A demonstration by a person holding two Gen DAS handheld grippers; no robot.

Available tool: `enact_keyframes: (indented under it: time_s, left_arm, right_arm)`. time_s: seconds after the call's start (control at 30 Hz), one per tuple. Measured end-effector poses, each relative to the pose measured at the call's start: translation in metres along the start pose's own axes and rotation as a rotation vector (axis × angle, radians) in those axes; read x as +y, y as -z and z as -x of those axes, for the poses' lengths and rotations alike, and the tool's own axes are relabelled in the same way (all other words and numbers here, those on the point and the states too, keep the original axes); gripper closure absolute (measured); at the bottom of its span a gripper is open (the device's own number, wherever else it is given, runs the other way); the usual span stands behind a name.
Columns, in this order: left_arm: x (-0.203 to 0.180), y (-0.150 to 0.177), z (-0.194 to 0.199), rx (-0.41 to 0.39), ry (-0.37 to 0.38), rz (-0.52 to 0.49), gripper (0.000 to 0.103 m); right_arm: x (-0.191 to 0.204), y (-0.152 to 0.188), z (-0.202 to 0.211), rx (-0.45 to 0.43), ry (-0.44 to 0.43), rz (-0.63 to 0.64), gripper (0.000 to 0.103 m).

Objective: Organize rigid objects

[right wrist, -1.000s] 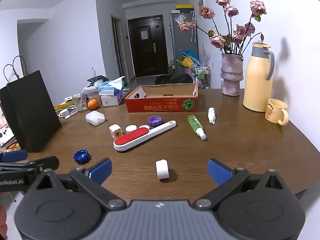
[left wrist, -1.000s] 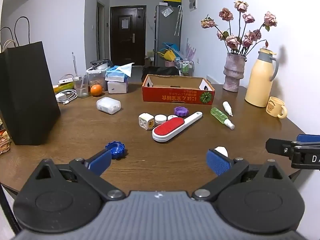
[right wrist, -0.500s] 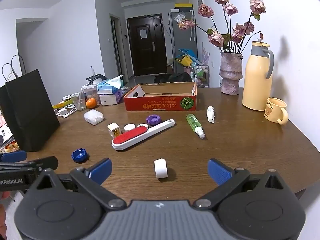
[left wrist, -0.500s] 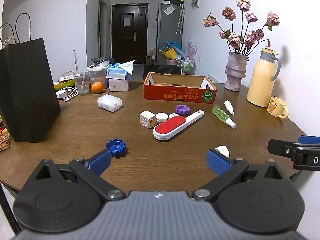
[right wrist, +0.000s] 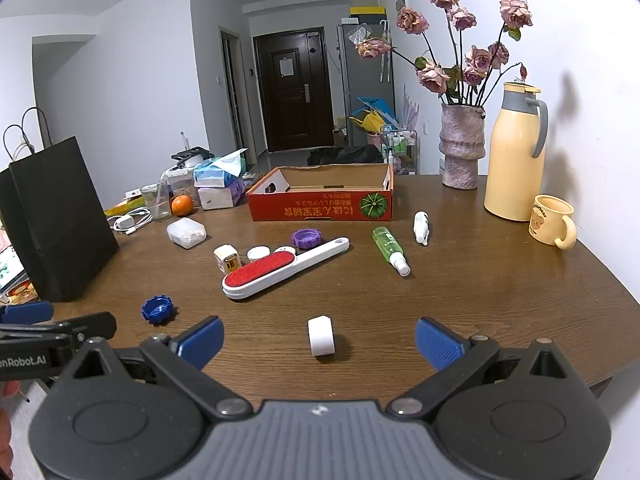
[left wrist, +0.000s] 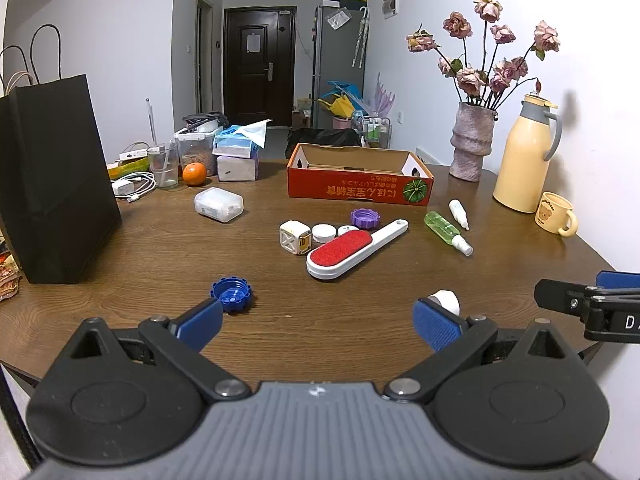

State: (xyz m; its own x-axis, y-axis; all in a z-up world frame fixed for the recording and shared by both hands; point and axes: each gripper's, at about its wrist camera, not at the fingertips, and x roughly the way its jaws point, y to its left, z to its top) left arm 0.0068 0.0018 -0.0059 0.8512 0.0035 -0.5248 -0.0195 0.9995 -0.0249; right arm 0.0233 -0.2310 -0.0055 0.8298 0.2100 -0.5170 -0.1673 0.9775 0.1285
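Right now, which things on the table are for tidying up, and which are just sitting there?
For tidying: red lint brush, green spray bottle, blue cap, purple cap, white cap, cardboard box.

Just sitting: black paper bag, flower vase, yellow thermos, bear mug, orange.

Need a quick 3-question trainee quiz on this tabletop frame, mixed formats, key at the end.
1. True or false: the red cardboard box already holds the green spray bottle.
2. Which small thing lies nearest the right tongs? A) purple ridged cap B) white plastic cylinder C) yellow bear mug
3. Fill in: the blue ridged cap lies just ahead of the ____ tongs.

Key: 1 false, the bottle lies on the wooden table in front of the box. 2 B. 3 left. Both tongs are open and hold nothing.
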Motion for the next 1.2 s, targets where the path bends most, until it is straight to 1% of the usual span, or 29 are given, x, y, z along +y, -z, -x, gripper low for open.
enact_keyframes:
  time_s: [1.2]
  left_arm:
    - [0.004,0.0003,-0.0016,-0.001,-0.002,0.006,0.0]
  right_arm:
    - [0.0001,-0.0002,0.0004,-0.003,0.002,0.004,0.001]
